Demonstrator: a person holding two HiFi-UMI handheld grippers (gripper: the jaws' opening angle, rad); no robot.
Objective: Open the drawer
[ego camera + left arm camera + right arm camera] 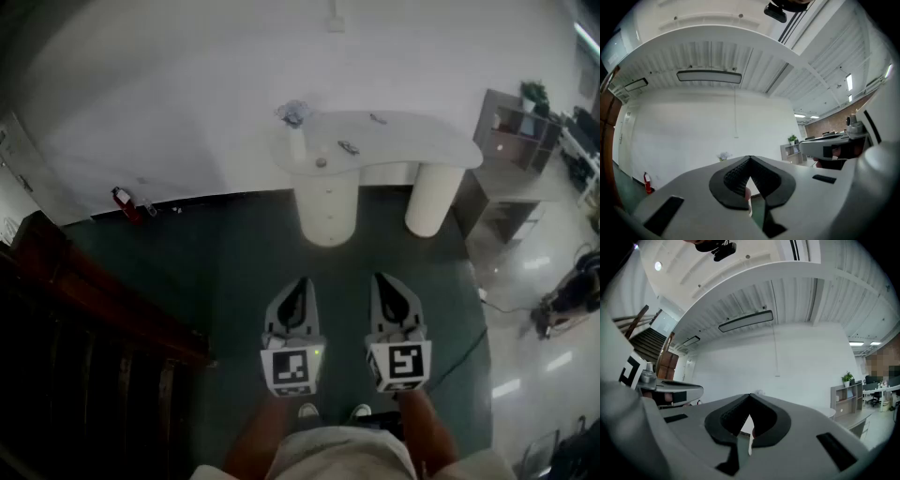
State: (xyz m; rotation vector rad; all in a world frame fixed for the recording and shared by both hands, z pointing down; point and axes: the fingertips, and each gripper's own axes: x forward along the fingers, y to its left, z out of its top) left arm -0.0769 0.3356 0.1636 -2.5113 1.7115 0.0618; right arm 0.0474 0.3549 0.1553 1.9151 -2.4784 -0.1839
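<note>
Far left, a dark wooden staircase [75, 281] ran along the edge, with a red fire extinguisher [120, 199] by the wall beyond it, both well clear of the route. The left gripper [298, 286] was held level, its fingers pressed together on nothing. Ahead stood the white bench [412, 141], well apart from both tools across open green floor [234, 272]. The drawer [327, 208] looked to be in the bench's left round pedestal [328, 178], where faint horizontal seams showed, though from here that was hard to confirm. The right gripper [382, 283], just beside the left, was level too, with its fingers together and empty.

Nothing had begun. The job called for walking up, parting one pair of fingers, closing them on the drawer's front edge or handle, then pulling straight out so it wouldn't bind. A bunch of flowers [292, 113] and small bits sat on the bench top, above the pull. To the right were a shelf unit [514, 131] and a cable [459, 361] trailing across the floor, the one trip hazard.
</note>
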